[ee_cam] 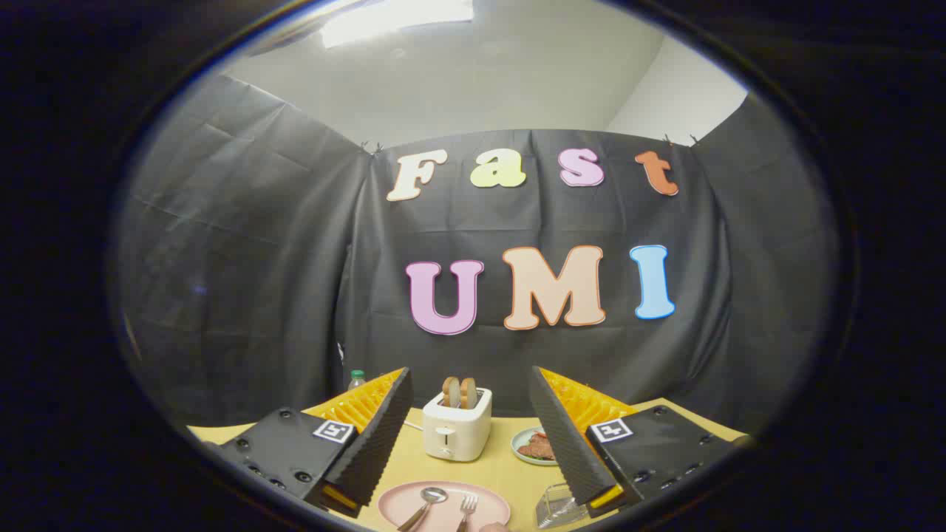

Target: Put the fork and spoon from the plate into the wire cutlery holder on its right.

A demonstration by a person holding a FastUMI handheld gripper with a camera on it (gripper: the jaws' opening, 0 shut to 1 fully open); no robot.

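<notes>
A pink plate [484, 505] lies on the yellow table, low between my two fingers. On it rest a metal spoon [427, 500] on the left and a metal fork [466, 510] on the right, handles toward me. The wire cutlery holder [556, 505] stands just right of the plate, partly hidden by my right finger. My gripper [470, 384] hovers above the table, open, with nothing between its ribbed black and orange fingers [373, 436].
A white toaster [456, 431] with two bread slices stands beyond the plate, between the fingers. A small pale green plate [533, 445] with brown food sits right of the toaster. A green-capped bottle [357, 380] shows behind the left finger.
</notes>
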